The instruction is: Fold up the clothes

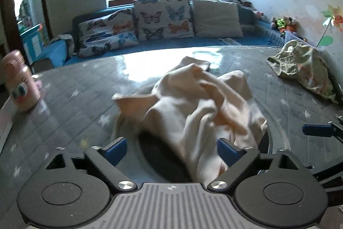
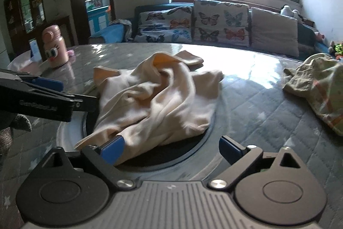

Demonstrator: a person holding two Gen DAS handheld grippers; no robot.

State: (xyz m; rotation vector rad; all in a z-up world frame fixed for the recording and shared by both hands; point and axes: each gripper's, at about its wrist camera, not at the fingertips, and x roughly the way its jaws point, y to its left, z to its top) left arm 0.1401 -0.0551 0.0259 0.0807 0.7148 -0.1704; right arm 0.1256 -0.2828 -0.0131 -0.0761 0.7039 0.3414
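Both tools gape wide, left tool (image 1: 172,150) partly hidden by crumpled cream garment (image 1: 199,104).

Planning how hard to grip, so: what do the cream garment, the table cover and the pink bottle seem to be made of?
Cream garment: soft matte knit, probably cotton; it slumps in rounded folds. Table cover: quilted grey fabric with stitched squares and stars, apparently under glossy clear film, since window glare mirrors off it. Pink bottle: smooth hard shell, plastic or coated metal; cannot tell which.

Cream garment (image 1: 199,104); olive-green clothes (image 2: 319,87); grey quilted table cover (image 2: 257,113) with stars; butterfly-printed pillows (image 1: 163,17); pink bottle (image 2: 54,46).
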